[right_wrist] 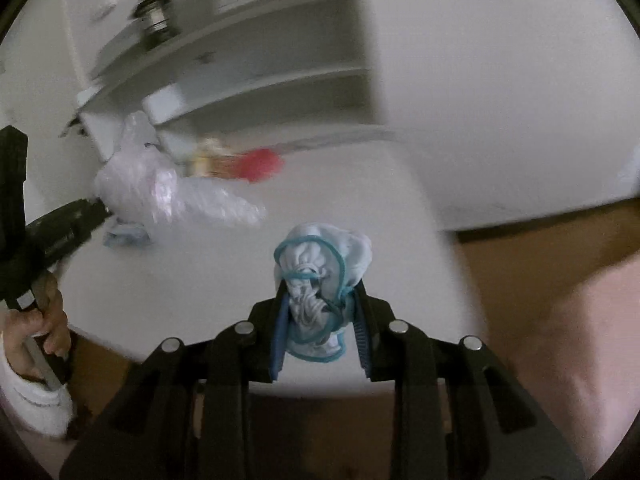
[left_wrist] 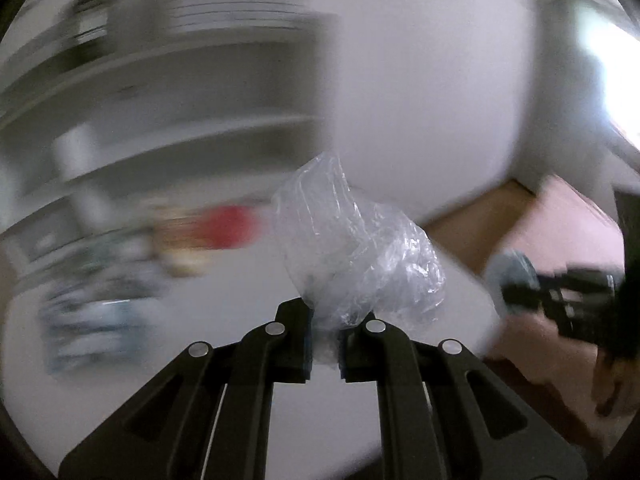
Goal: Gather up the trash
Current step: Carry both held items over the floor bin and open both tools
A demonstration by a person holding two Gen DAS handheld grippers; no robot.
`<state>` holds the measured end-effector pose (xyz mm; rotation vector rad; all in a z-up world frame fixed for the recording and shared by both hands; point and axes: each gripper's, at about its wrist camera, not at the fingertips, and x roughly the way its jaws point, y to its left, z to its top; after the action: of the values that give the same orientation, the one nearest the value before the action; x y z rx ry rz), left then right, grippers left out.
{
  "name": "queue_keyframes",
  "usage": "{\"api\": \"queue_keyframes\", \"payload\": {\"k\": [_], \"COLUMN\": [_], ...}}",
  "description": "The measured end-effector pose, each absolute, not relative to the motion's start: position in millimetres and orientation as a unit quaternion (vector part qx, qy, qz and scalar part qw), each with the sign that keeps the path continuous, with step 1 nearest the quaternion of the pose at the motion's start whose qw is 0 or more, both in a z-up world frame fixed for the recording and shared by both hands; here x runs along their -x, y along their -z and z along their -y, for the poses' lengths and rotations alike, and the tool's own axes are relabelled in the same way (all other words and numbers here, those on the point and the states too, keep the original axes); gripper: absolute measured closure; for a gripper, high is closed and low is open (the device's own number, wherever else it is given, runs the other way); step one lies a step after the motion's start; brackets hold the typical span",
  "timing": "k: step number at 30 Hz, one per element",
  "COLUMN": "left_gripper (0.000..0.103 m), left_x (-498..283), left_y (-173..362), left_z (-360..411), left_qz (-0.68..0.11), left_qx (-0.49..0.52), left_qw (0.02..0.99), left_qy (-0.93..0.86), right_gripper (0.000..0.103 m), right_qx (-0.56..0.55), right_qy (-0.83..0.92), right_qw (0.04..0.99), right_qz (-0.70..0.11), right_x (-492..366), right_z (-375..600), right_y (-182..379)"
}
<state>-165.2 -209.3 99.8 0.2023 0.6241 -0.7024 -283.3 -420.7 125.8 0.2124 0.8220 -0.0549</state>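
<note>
A crumpled clear plastic bag [left_wrist: 352, 248] sticks up from my left gripper [left_wrist: 325, 326], which is shut on its lower end, above the white table [left_wrist: 200, 360]. My right gripper [right_wrist: 320, 304] is shut on a crumpled pale blue cloth with teal edging [right_wrist: 320, 272], held over the table's near edge. In the right wrist view the plastic bag [right_wrist: 160, 188] shows at the left, held by the left gripper [right_wrist: 102, 210] in a person's hand [right_wrist: 40, 320]. The right gripper [left_wrist: 516, 292] appears blurred at the right edge of the left wrist view.
Blurred items lie at the table's far side: something red [right_wrist: 262, 162], a yellowish pack [right_wrist: 208, 160] and a bluish scrap [right_wrist: 126, 234]. White shelves [right_wrist: 260, 80] stand behind. A white wall [left_wrist: 432, 80] and brown floor [right_wrist: 540, 272] lie to the right.
</note>
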Motion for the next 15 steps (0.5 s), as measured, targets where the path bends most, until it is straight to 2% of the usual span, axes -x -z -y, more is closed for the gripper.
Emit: {"api": "queue_keyframes", "payload": {"k": [3, 6, 11, 15], "left_gripper": [0.095, 0.095, 0.095, 0.095], "left_x": [224, 276, 324, 328], "left_y": [-76, -32, 103, 215], "left_z": [291, 362, 456, 496], "left_qz": [-0.311, -0.346, -0.454, -0.529], "left_qx": [-0.147, -0.195, -0.29, -0.358], "left_qw": [0.834, 0.77, 0.672, 0.608], "left_qy": [0.431, 0.498, 0.509, 0.472], "right_gripper": [0.074, 0.074, 0.074, 0.074], "right_qx": [-0.137, -0.189, -0.31, -0.407], "right_qy": [0.085, 0.136, 0.161, 0.164], "right_qw": [0.891, 0.851, 0.751, 0.659], "right_qz": [-0.425, -0.471, -0.561, -0.61], "right_x": [348, 405, 463, 485], "right_z": [486, 542, 595, 612], "right_y": [-103, -49, 93, 212]}}
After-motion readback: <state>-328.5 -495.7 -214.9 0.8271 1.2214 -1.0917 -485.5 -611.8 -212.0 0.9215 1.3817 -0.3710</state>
